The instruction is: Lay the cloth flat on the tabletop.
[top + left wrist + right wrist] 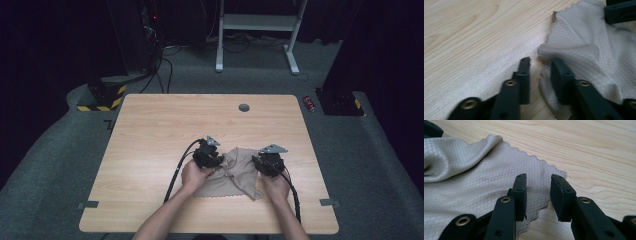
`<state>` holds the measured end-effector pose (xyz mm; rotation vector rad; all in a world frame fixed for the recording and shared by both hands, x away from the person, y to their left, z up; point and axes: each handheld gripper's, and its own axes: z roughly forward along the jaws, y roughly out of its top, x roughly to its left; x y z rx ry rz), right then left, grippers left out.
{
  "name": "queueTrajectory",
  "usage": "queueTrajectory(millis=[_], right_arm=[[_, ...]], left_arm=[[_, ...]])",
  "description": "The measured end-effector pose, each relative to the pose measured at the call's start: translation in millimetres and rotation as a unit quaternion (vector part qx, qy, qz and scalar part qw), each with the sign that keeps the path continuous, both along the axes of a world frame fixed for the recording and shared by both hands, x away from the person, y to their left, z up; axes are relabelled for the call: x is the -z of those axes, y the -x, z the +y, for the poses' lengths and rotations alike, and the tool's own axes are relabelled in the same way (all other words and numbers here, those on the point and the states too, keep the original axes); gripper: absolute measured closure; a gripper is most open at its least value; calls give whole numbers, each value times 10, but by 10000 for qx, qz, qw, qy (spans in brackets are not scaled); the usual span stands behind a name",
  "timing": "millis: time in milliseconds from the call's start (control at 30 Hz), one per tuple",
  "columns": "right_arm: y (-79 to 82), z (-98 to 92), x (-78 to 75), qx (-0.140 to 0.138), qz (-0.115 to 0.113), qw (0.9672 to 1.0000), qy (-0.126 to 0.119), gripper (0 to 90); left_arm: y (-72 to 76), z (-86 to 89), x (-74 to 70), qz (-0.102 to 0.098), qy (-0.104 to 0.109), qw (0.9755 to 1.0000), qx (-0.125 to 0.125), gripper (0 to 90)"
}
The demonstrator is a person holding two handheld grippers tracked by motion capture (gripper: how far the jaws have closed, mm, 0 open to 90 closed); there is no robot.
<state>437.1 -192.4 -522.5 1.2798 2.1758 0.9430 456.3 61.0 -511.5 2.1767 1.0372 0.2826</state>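
Note:
A beige cloth [235,175] with a diamond weave and scalloped edges lies rumpled on the wooden table [165,130], near its front edge. My left gripper [214,160] sits at the cloth's left side. In the left gripper view its jaws [540,61] stand apart, with a raised fold of the cloth [586,50] just ahead of the gap and beside the right jaw; nothing is pinched. My right gripper [262,165] rests at the cloth's right side. Its jaws [539,177] hover apart over a flat corner of the cloth [474,182].
A round cable hole [244,107] sits near the table's far edge. On the floor beyond stand a white desk frame [257,22], a red can [309,103] and a black-and-yellow striped base [102,97]. The right gripper's jaw [620,11] shows far off in the left gripper view.

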Motion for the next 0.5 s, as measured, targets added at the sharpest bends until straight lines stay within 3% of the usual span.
queueTrajectory(millis=[133,167,300,400,500], right_arm=[[0,0,0,0,2,10000,-2,660],[0,0,0,0,1,10000,-2,660],[0,0,0,0,0,10000,0,660],[0,0,0,-1,-2,10000,2,661],[1,2,0,0,-9,10000,6,662]], left_arm=[[-3,-7,-20,89,-126,9997,167,891],[-4,-1,-47,5,-171,9997,160,897],[-8,127,-282,-360,25,9993,16,900],[-27,221,-449,-570,6,9983,-86,900],[-35,249,-486,-661,-3,9978,-106,894]])
